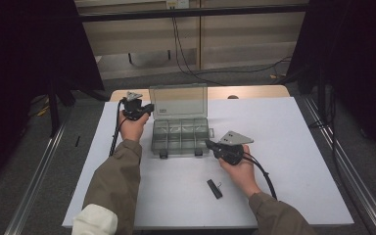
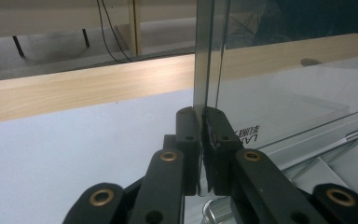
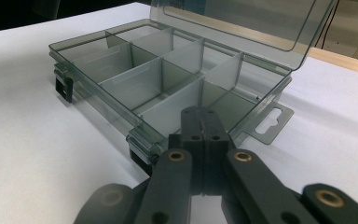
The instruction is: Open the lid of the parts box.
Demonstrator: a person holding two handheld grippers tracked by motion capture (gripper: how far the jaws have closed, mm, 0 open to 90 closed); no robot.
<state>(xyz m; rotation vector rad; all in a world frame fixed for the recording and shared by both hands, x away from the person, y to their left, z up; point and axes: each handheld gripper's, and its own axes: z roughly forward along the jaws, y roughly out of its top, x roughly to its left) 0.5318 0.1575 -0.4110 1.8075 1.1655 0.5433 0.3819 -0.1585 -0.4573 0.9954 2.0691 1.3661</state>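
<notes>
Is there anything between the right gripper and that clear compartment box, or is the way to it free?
Nothing visible stands between them. The right gripper, jaws shut, sits right at the front right corner of the compartment box. The left gripper pinches the box's raised lid. The small black clip lies nearer the person.

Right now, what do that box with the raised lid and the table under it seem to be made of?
The box looks like smoky, glossy clear plastic: its dividers show through the walls, and the lid is see-through too. The table looks matte white on top, with a pale wood-grain far edge, perhaps laminate.
</notes>
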